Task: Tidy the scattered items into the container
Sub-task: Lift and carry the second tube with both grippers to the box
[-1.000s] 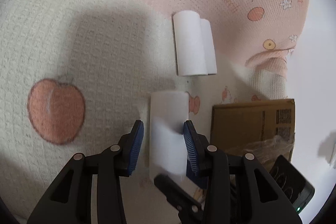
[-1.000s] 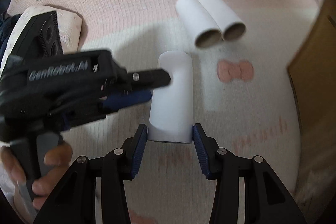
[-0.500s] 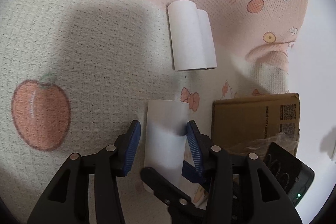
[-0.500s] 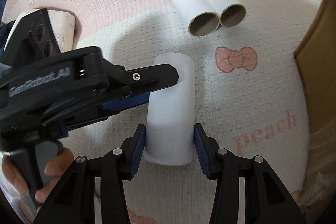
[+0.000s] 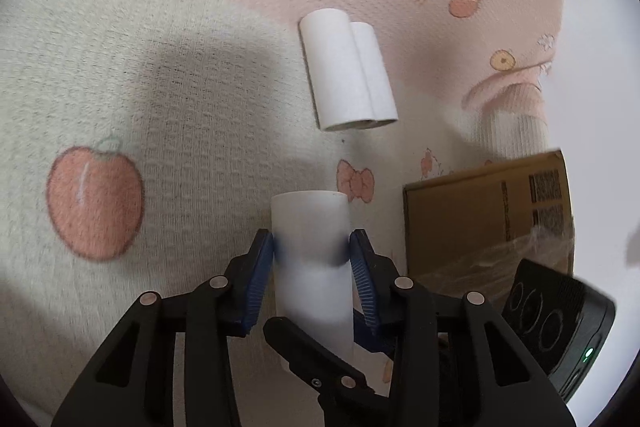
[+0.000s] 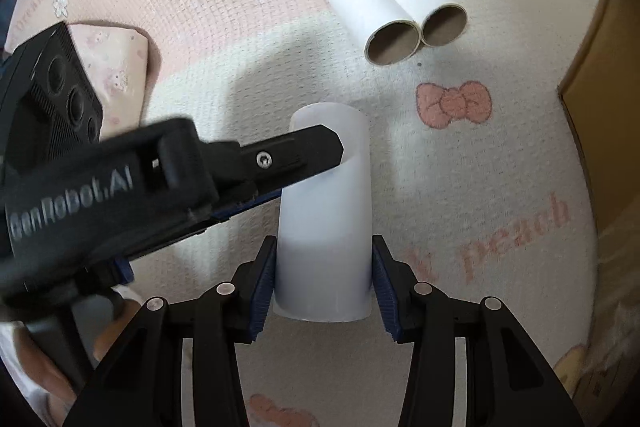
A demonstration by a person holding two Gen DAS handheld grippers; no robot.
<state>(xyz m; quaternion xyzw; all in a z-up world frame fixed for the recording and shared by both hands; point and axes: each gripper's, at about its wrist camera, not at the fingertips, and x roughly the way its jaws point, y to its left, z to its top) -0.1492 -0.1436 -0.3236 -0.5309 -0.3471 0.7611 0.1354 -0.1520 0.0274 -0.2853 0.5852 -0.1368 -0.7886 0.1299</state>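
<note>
A pink and cream waffle-weave blanket printed with peaches, bows and a cartoon cat (image 5: 168, 115) covers the whole work surface. At its right edge stands the brown cardboard box (image 5: 480, 219), the likely container, with crinkled clear plastic at its near side.

Far from both cameras, two white cardboard tubes (image 6: 394, 7) lie side by side and touching on the blanket, their brown open ends turned toward the right wrist camera.

Nearer, a single white paper tube (image 6: 326, 211) sits between both tools. The right gripper (image 6: 324, 281) pinches it at its near end, blue pads pressed against both sides. The left gripper (image 5: 312, 267) straddles the far part of the same tube; its jaws are closing, and in its own view the blue pads touch the tube's sides. In the right wrist view a hand (image 6: 48, 367) shows at the near left, holding that tool.

The step in hand looks like a shared grip on this one tube before carrying it right to the box. To do it well, one gripper should squeeze gently, since a hollow tube crushes easily, and the other should let go before the lift so the two do not twist it between them. The tube should be lowered into the box before the pads spread.
</note>
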